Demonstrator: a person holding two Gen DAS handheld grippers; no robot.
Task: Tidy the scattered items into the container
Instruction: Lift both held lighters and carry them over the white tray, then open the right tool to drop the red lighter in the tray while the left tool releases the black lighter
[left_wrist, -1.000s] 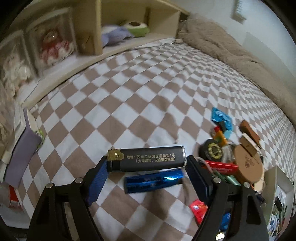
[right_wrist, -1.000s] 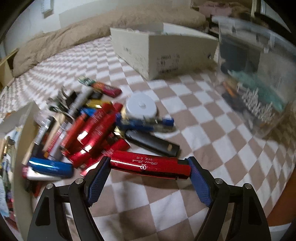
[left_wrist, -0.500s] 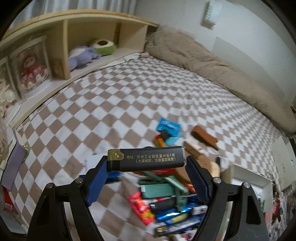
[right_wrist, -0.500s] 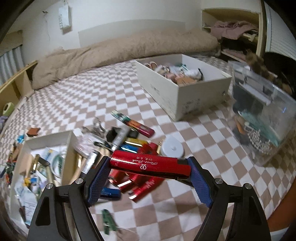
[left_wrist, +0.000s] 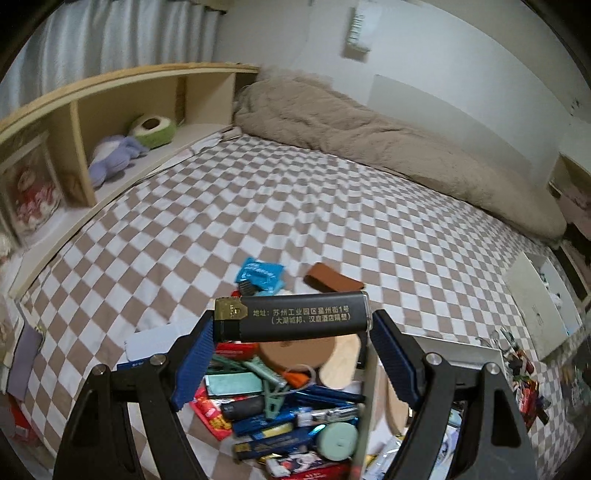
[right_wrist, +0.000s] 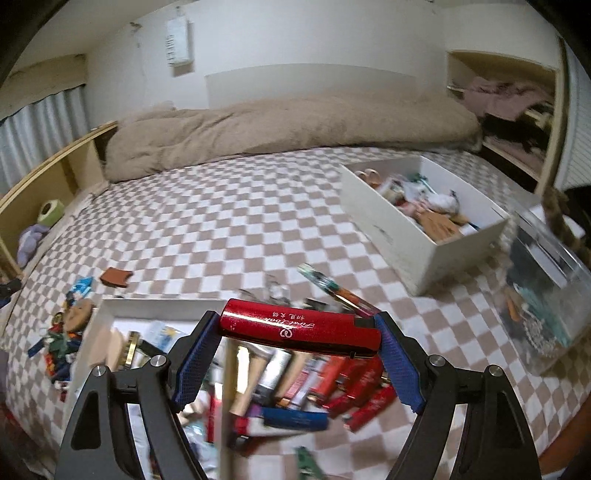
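My left gripper (left_wrist: 291, 326) is shut on a black lighter (left_wrist: 291, 315) with a gold cap, held crosswise in the air above a pile of scattered items (left_wrist: 280, 398) and the left wall of a white container (left_wrist: 369, 373). My right gripper (right_wrist: 299, 332) is shut on a red lighter (right_wrist: 299, 326), held crosswise above the white container (right_wrist: 155, 304) and a heap of red lighters (right_wrist: 343, 384) to its right on the checkered bed.
A larger white box (right_wrist: 424, 240) of oddments stands at the right, a clear plastic bin (right_wrist: 546, 295) beside it. A beige duvet (right_wrist: 288, 129) lies along the wall. A wooden shelf (left_wrist: 110, 122) with plush toys runs along the left. A brown pouch (left_wrist: 332, 280) and blue packet (left_wrist: 260, 273) lie on the sheet.
Both grippers have risen from near the bed surface, each keeping its lighter. The left one has moved right over the pile and container wall; the right one has moved left over the container.
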